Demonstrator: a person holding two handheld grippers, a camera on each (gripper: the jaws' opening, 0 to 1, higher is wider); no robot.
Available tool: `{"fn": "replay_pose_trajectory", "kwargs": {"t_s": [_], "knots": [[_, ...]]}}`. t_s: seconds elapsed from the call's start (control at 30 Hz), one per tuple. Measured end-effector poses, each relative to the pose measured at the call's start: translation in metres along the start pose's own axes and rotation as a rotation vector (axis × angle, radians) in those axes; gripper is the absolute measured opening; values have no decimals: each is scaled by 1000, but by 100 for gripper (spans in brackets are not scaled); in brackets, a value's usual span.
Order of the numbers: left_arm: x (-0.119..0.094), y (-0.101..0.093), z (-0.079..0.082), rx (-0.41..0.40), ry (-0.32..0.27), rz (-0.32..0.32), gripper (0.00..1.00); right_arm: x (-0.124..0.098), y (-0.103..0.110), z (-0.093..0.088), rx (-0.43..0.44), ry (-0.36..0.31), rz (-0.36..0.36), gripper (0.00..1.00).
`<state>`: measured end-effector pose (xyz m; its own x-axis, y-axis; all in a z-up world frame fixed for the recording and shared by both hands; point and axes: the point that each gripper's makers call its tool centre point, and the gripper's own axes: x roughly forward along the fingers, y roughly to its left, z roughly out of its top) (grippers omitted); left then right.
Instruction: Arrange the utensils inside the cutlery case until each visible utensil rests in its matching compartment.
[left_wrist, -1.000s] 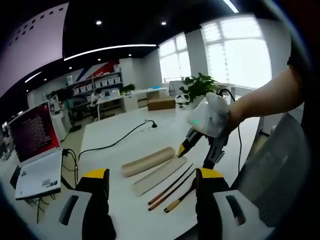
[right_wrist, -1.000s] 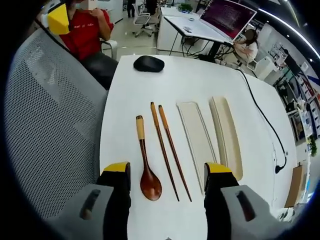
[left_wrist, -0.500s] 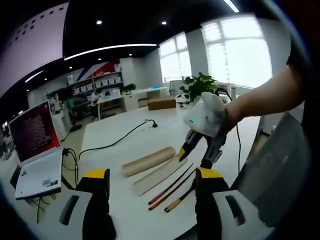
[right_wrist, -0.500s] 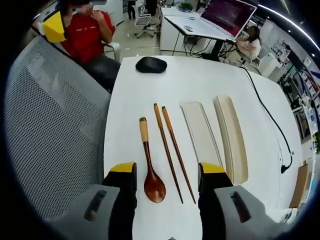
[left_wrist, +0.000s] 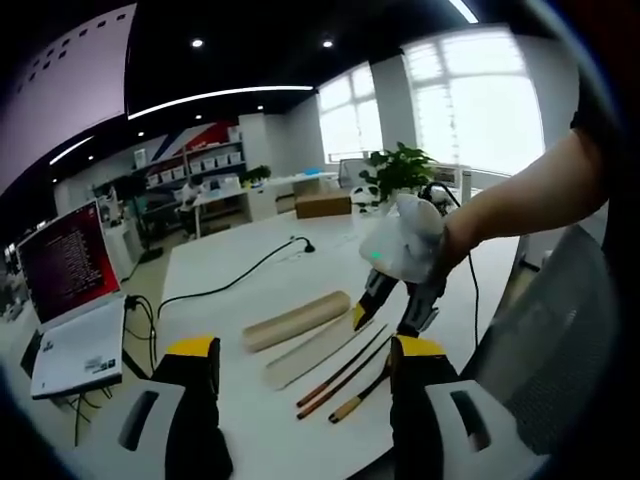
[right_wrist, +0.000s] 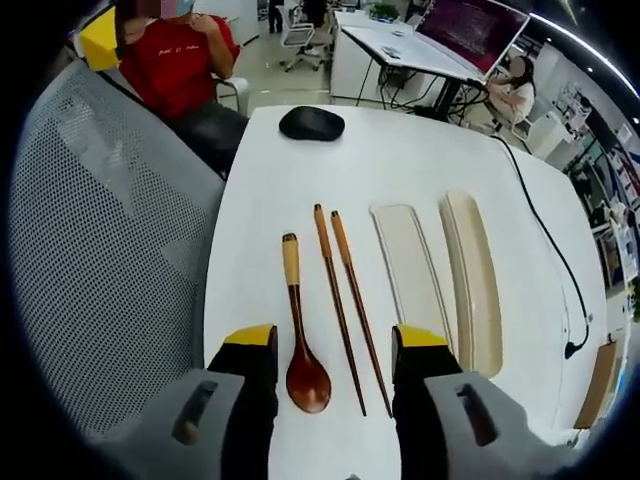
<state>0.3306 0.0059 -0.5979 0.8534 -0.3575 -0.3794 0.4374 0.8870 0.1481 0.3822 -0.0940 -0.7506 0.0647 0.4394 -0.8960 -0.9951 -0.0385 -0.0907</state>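
Left gripper view: the spoon (left_wrist: 362, 393) has its bowl end concealed behind the left gripper (left_wrist: 305, 362), with only the handle portion showing; the chopsticks (left_wrist: 341, 372) are partly masked at their far ends by the right gripper (left_wrist: 390, 318); the tray's (left_wrist: 318, 349) interior cannot be made out at this low angle; text on the laptop (left_wrist: 68, 300) screen is too small to read.

Right gripper view: the spoon's bowl (right_wrist: 306, 383) lies between the jaws, its tip close to the lower edge of the view; the cable's (right_wrist: 548, 262) far end is cut off near the tabletop's (right_wrist: 400, 160) right edge.
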Motion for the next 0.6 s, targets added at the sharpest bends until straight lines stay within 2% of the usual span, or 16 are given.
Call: {"fn": "replay_pose_trajectory", "kwargs": {"t_s": [0.3,0.6], "knots": [[1,-3,-2,2,9,-14,71,7,1,-2,7,8,22,42],[0,-2,-2,-7,6,-9,71,9,-6,1,25,5,11,40]]}}
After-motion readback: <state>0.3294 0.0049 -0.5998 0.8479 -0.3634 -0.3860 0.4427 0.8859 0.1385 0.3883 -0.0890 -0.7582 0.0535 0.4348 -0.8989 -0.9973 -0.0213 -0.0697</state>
